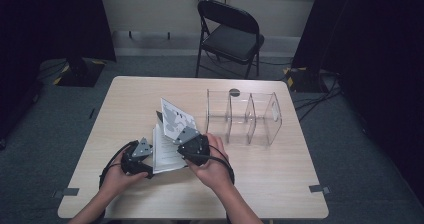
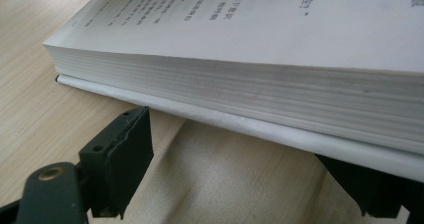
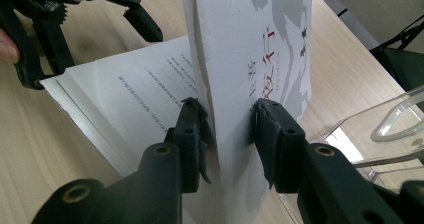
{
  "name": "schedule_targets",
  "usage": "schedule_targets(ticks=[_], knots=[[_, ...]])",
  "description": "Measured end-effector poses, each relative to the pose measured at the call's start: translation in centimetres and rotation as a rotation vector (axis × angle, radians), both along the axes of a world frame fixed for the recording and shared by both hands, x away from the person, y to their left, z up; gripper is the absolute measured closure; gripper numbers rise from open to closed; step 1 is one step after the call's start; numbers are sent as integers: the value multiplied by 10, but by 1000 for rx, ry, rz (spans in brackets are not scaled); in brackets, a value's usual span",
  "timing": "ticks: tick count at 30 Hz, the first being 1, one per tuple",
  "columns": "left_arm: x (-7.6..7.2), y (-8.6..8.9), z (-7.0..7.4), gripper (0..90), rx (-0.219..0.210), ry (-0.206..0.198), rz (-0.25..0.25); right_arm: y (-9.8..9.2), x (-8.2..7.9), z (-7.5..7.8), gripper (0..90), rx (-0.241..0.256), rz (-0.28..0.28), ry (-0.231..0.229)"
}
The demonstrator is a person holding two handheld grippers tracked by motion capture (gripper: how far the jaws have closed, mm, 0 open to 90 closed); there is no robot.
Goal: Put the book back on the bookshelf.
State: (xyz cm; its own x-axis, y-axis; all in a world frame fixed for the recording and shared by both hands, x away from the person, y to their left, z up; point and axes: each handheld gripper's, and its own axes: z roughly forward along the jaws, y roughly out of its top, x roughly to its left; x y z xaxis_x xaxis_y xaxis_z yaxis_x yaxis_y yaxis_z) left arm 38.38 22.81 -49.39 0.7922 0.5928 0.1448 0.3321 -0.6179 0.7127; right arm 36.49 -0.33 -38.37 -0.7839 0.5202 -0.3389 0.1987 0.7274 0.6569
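A: While the book [image 1: 167, 151] lies open on the bench [image 1: 270, 174], where does it sit against each hand-held gripper?

B: The right hand-held gripper [image 3: 227, 134] has its jaws closed on the raised front cover [image 3: 260, 59], which stands almost upright between them. In the high view that hand-held gripper [image 1: 192, 144] is at the book's right edge, with the cover [image 1: 176, 118] tilted up above it.

A: And the left one?

B: The left hand-held gripper [image 1: 136, 159] is at the book's left edge. In its own view the jaws stand wide apart, low on the bench, with the page block [image 2: 240, 84] just beyond and above them; one jaw tip lies under the lower cover's edge.

A: Anything near?

B: A clear divided rack [image 1: 245, 116] stands just right of the book.
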Motion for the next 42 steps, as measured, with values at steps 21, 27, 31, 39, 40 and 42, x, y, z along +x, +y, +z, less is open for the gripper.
schedule_targets(ticks=[21,27,31,39,40,42], knots=[[-11,-10,28,206,54,-194,-96,4,4,14,631,-45,41,11],[-11,-10,33,216,40,-237,-118,5,9,19,622,-56,64,44],[-10,-10,34,200,39,-251,-132,7,8,18,619,-63,65,44],[-12,-13,35,287,89,-268,-213,11,9,18,611,-79,94,45],[-12,-13,35,300,98,-273,-217,11,9,18,611,-84,96,44],[-13,-14,36,328,105,-267,-220,12,9,18,610,-86,96,42]])
